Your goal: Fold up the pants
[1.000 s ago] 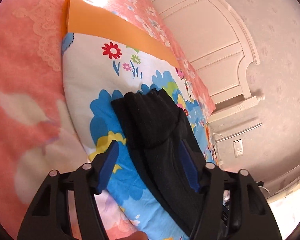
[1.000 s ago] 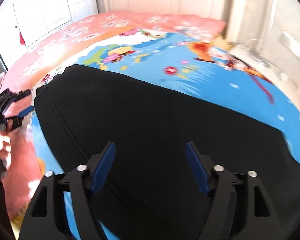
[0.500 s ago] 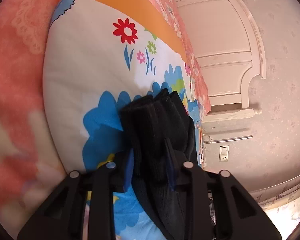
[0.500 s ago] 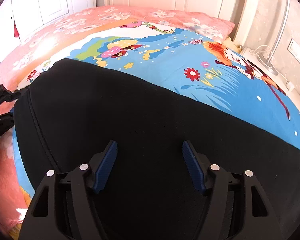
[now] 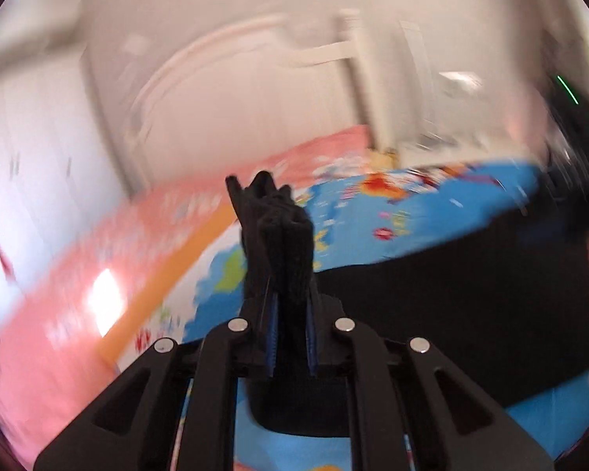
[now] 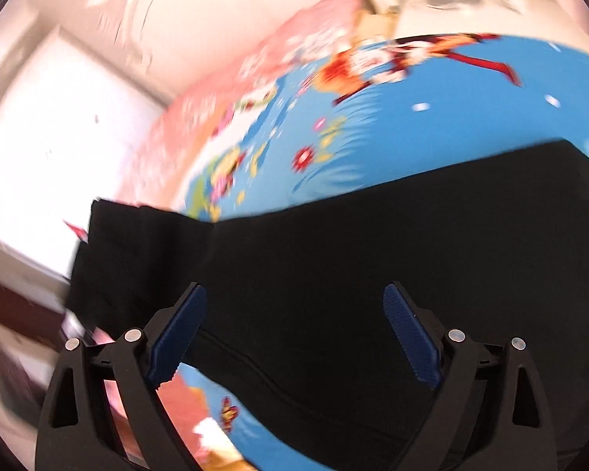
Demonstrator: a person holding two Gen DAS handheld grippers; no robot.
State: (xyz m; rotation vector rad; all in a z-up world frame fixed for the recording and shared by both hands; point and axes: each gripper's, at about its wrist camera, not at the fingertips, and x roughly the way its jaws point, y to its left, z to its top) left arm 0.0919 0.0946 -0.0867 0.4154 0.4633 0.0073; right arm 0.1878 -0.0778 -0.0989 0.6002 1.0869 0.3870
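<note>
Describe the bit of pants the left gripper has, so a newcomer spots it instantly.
Start at the bed's blue cartoon blanket with the black pants spread across it. The bunched black cuff sticks up between the closing left gripper's fingers, the only fabric lifted off the bed.

From my feed the pants (image 5: 278, 235) look like matte black knit cloth, kinda ribbed at the bunched end. The bedsheet (image 6: 432, 129) is smooth printed cotton-ish fabric. Each gripper (image 6: 294, 329) is matte black plastic with ridged blue pads (image 6: 408, 333) and shiny metal screws (image 5: 237, 325).
</note>
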